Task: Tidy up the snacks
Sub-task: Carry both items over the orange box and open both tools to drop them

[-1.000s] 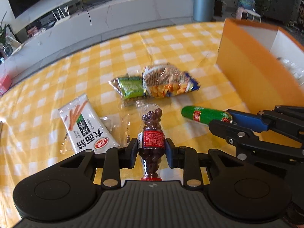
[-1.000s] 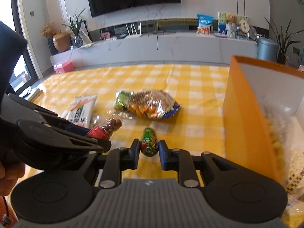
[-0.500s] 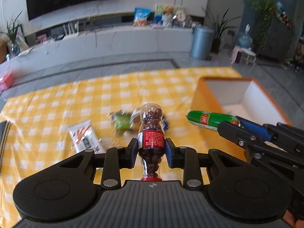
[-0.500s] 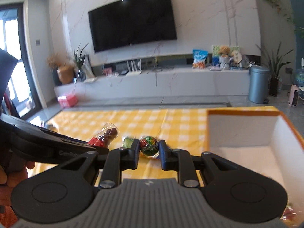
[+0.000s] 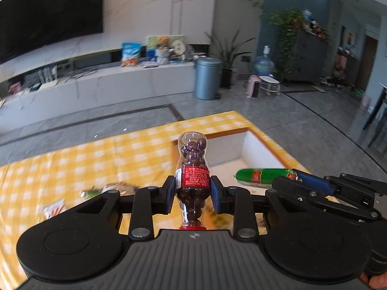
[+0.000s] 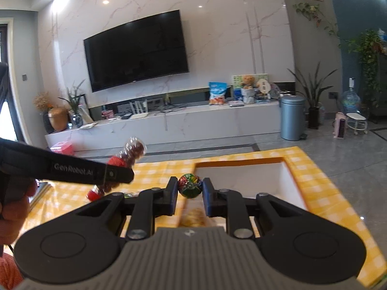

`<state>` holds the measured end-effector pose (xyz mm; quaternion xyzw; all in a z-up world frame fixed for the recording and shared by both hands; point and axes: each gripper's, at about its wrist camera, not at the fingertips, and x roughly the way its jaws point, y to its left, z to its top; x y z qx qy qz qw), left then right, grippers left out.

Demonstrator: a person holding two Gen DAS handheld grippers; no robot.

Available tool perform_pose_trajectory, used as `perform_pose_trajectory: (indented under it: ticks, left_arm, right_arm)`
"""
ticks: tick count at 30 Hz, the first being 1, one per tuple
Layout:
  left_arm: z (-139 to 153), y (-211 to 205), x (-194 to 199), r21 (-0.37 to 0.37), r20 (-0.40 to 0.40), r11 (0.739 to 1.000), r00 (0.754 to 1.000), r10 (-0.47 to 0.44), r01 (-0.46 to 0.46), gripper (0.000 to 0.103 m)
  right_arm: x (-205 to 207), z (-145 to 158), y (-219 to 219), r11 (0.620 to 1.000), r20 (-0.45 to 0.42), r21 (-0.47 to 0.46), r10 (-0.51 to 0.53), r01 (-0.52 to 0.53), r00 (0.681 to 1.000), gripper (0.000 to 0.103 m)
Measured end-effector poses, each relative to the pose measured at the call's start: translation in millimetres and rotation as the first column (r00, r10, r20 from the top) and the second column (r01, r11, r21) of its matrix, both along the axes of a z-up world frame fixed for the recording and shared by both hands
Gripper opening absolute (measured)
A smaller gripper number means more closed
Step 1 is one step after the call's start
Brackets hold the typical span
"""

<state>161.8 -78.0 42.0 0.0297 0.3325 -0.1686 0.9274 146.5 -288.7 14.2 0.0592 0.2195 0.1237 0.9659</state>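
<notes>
My left gripper (image 5: pixel 193 189) is shut on a small clear bottle of chocolate beans (image 5: pixel 192 169) with a red label, held up above the yellow checked table (image 5: pixel 96 164). My right gripper (image 6: pixel 190 189) is shut on a green sausage (image 6: pixel 190 187), seen end-on. The sausage also shows lengthwise in the left wrist view (image 5: pixel 261 175). The bottle shows in the right wrist view (image 6: pixel 125 157) to the left. Both are held high near the orange box (image 6: pixel 241 169) with white inside, which lies ahead of both grippers.
Snack bags (image 5: pixel 108 189) lie blurred on the table at the lower left. A snack (image 6: pixel 193 217) lies inside the box near its front. Beyond the table are the floor, a grey bin (image 5: pixel 208 77) and a white TV bench (image 6: pixel 169 123).
Both grippers have lifted their snacks off the table and swung right toward the orange box. The views now look out over the room instead of down at the table.
</notes>
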Motion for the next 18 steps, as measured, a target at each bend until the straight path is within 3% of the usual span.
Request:
perform_pose_trajectory:
  ticks: [7,18]
  left_arm:
    - [-13.9,-53.7,27.6,0.079,-0.023,0.990,0.993,-0.118,0.119,0.034]
    - [-69.7,-94.6,78.9,0.181,-0.196,0.964,0.967,-0.161,0.197,0.034]
  right_arm:
    - [11.7,-6.0,-36.7,0.997,-0.057,-0.063,-0.045,0.041,0.997,0.019]
    - [68.5,-48.0,-65.1,0.992,-0.265,-0.125,-0.028,-0.006,0.964,0.019]
